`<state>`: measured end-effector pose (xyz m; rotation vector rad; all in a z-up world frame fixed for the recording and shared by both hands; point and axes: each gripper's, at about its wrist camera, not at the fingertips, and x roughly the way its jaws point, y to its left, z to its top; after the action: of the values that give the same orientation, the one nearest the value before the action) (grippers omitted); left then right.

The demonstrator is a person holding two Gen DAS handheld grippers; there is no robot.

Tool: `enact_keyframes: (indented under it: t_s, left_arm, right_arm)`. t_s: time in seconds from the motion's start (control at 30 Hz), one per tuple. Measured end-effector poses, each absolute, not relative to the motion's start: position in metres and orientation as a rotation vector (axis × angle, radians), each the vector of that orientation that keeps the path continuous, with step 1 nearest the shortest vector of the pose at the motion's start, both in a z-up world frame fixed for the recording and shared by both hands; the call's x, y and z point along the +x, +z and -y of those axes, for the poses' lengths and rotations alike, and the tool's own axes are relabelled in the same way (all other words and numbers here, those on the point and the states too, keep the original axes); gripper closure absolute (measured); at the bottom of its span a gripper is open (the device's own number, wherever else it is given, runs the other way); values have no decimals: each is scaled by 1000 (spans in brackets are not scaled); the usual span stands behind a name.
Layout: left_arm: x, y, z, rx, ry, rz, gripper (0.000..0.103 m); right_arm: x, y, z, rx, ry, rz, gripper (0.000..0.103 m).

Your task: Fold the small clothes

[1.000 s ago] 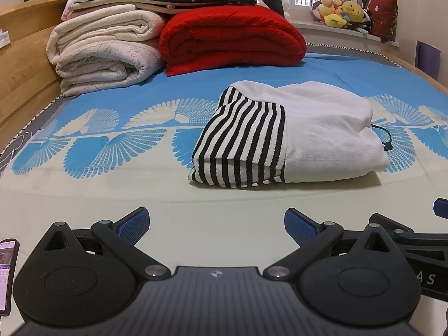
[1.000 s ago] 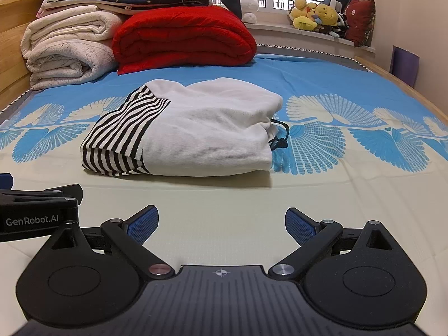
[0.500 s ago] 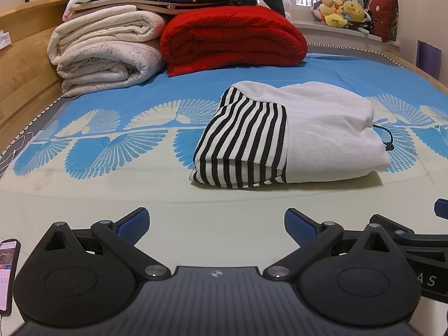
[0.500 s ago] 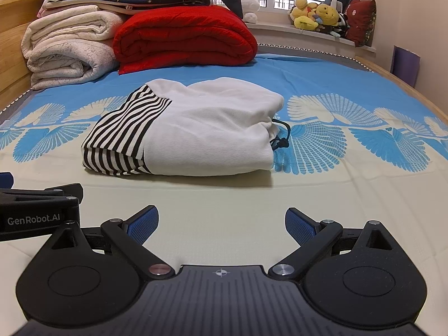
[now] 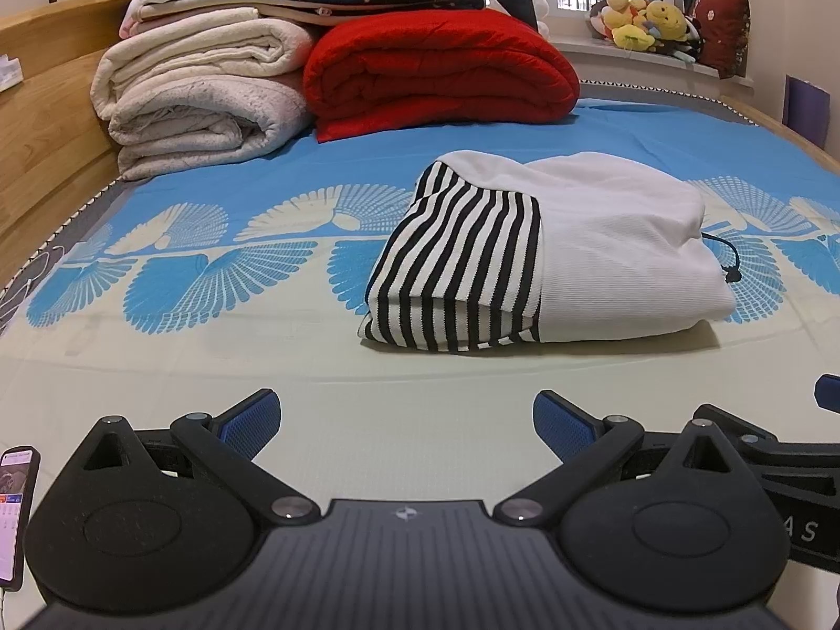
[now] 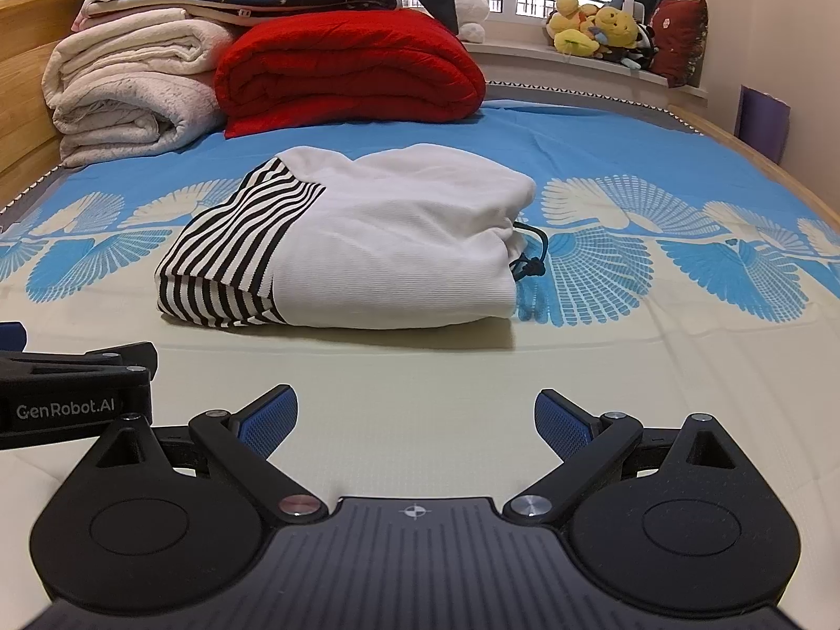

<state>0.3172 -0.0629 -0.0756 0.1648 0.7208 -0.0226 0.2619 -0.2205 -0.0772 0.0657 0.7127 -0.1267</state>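
Blue fan-patterned bedding covers the bed (image 5: 220,346) I am working over, its near part a plain pale band where both tools sit low. From my left gripper (image 5: 407,420) outward: its blue pads are spread wide with nothing between them, only bare sheet ahead. My right gripper (image 6: 415,420) is likewise spread wide and empty, and its body edges into the left view at the right border. Ahead of both, well apart from the pads, lies the white garment with a black-and-white striped panel (image 5: 551,257), doubled into a compact, thick bundle with the striped end toward my left and a dark drawstring (image 6: 530,257) poking out at the right edge. I judge the folding of this piece essentially done: the layers are stacked, the edges roughly squared, and nothing trails loose except that cord. What may remain is tucking the cord in or setting the bundle aside; I see no other small clothes waiting on the sheet. Farther back, against the wooden bed frame, rest rolled cream blankets (image 5: 199,105) and a red quilt (image 5: 441,73), with plush toys (image 6: 593,31) on the window sill.
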Motion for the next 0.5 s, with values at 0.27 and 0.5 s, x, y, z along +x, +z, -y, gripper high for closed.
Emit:
enact_keyframes:
  t_s: [0.27,0.5]
  left_arm:
    - [317,-76,63,165,-19,-721,1]
    - [317,-76,64,166,-16,-723,1]
  right_arm:
    - [262,-77,221,65,-125,-713,6]
    - [262,-77,220,66,-125,-713,6]
